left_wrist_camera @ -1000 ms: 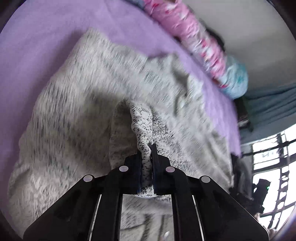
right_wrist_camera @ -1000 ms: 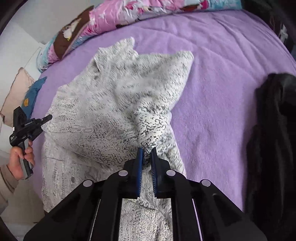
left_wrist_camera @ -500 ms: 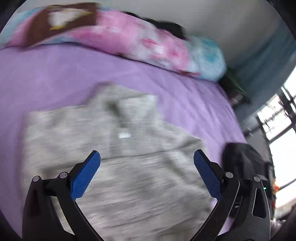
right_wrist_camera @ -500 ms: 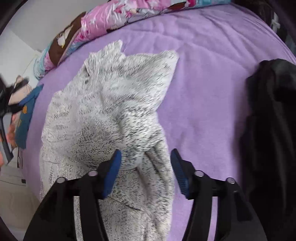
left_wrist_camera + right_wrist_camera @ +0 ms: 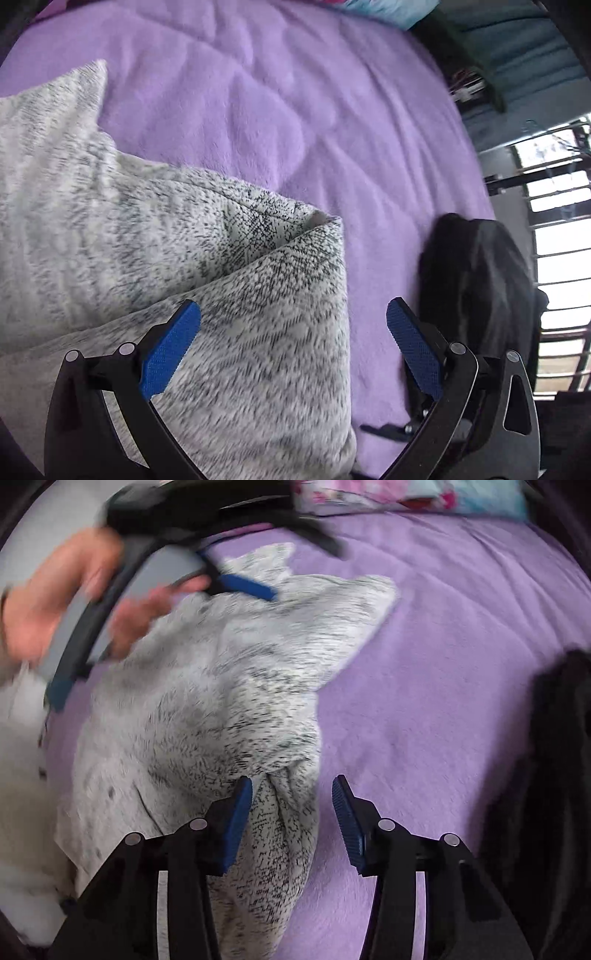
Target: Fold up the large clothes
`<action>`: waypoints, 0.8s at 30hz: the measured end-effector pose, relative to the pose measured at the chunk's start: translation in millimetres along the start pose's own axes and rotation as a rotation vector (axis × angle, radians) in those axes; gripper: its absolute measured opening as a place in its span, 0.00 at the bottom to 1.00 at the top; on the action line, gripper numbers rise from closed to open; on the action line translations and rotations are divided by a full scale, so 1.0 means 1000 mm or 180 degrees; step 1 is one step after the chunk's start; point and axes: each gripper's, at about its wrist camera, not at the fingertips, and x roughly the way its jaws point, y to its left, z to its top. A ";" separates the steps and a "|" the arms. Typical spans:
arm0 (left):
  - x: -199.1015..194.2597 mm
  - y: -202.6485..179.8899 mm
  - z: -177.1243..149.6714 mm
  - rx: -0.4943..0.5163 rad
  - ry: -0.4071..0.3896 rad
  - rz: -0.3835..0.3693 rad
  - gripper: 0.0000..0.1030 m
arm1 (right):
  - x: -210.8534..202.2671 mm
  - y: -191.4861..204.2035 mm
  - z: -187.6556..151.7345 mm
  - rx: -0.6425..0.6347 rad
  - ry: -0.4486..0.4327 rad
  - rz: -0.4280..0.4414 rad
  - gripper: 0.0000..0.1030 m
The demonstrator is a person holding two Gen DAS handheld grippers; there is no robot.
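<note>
Grey knit sweater [image 5: 207,709] lay partly folded on the purple bed [image 5: 424,686]. Right tool [image 5: 291,812] jaws just closing, still apart, sleeve fold between them, not pinched. Left tool [image 5: 293,345] spread wide above the sweater's edge, gripping nothing. Black garment [image 5: 476,280] nearby.

Purple bedspread [image 5: 295,110], barred bright window [image 5: 554,221] beside.

The sweater [image 5: 207,709] lies on the blanket [image 5: 424,686], ahead and left of the right claw [image 5: 291,812]. The dark garment [image 5: 554,775] lies to its right. A pillow [image 5: 406,496] lies far ahead.
</note>
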 end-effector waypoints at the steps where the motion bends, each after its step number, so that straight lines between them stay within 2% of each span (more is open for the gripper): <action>1: 0.006 -0.003 0.001 0.0000 0.0053 0.0019 0.94 | 0.001 0.001 0.001 -0.0043 -0.0024 0.0014 0.41; 4: 0.026 -0.015 0.008 0.0088 0.0252 0.0191 0.92 | 0.006 -0.001 0.005 -0.0071 -0.0033 0.0052 0.39; 5: 0.031 -0.019 0.009 0.0123 0.0319 0.0207 0.84 | 0.008 -0.002 0.005 -0.0087 -0.0016 0.0067 0.39; 6: 0.038 -0.024 0.010 0.0175 0.0421 0.0273 0.80 | 0.010 -0.004 0.005 -0.0083 0.0001 0.0102 0.39; 7: 0.043 -0.027 0.011 0.0214 0.0483 0.0362 0.76 | 0.013 -0.007 0.008 -0.0049 0.0004 0.0149 0.39; 8: 0.048 -0.029 0.012 0.0242 0.0542 0.0484 0.67 | 0.012 -0.009 0.006 -0.0012 -0.0003 0.0193 0.39; 9: 0.051 -0.030 0.014 0.0258 0.0580 0.0546 0.66 | 0.012 -0.013 0.006 0.0070 -0.0008 0.0278 0.38; 11: 0.057 -0.034 0.017 0.0283 0.0617 0.0582 0.62 | 0.012 -0.022 0.004 0.0160 -0.0017 0.0369 0.35; 12: 0.061 -0.036 0.018 0.0303 0.0637 0.0619 0.60 | 0.012 -0.027 0.004 0.0237 -0.0022 0.0413 0.27; 14: 0.063 -0.037 0.016 0.0364 0.0674 0.0683 0.50 | 0.011 -0.033 0.003 0.0330 -0.0029 0.0473 0.20; 20: 0.068 -0.029 0.021 0.0363 0.0777 0.0751 0.32 | 0.006 -0.037 0.000 0.0385 -0.0091 0.0563 0.13; 24: 0.061 -0.025 0.031 0.0280 0.0729 0.0710 0.26 | -0.012 -0.038 -0.009 0.0401 -0.0204 0.0518 0.12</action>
